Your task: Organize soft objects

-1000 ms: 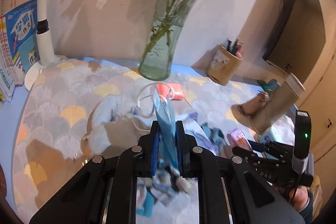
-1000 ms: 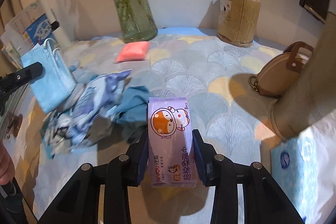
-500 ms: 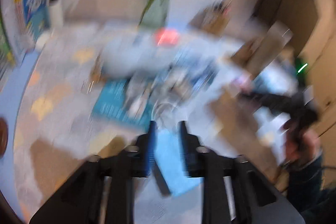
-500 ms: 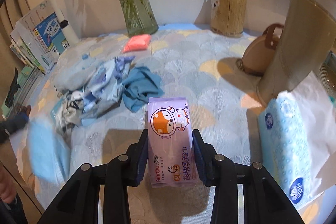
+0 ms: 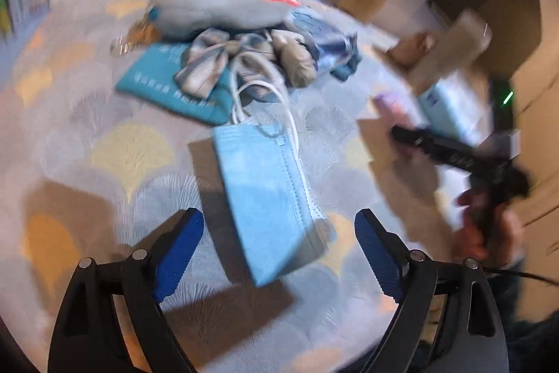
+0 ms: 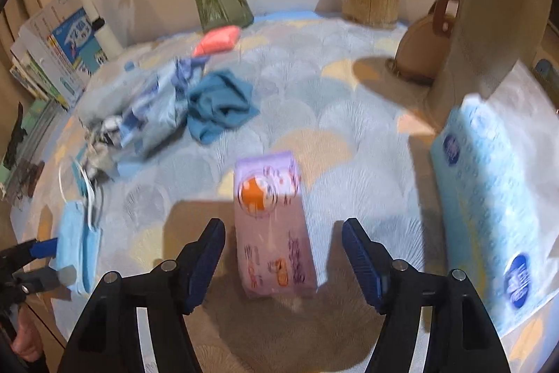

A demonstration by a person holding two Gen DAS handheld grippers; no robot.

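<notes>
Both drops happen at once here. The left gripper (image 5: 279,233) has just been opening and its blue pads stand well clear of the blue face mask (image 5: 269,198), which lies released between them near the front edge of the scallop-patterned mat (image 5: 132,149), ear loops trailing toward the crumpled patterned cloth (image 5: 265,58). The right gripper (image 6: 283,254) has likewise just been opening; the purple wet-wipe pack (image 6: 272,226) sits loose between its spread pads, apparently tipping or settling onto the mat toward the front right, near the big blue-and-white tissue pack (image 6: 489,215). To finish this step cleanly, I would lift each gripper straight back along its own line, so no pad catches a loop or nudges the pack askew. The mask is light and may drag with the slightest contact. The cloth pile and the teal cloth (image 6: 220,103) in mid-mat look like the next things to sort.
</notes>
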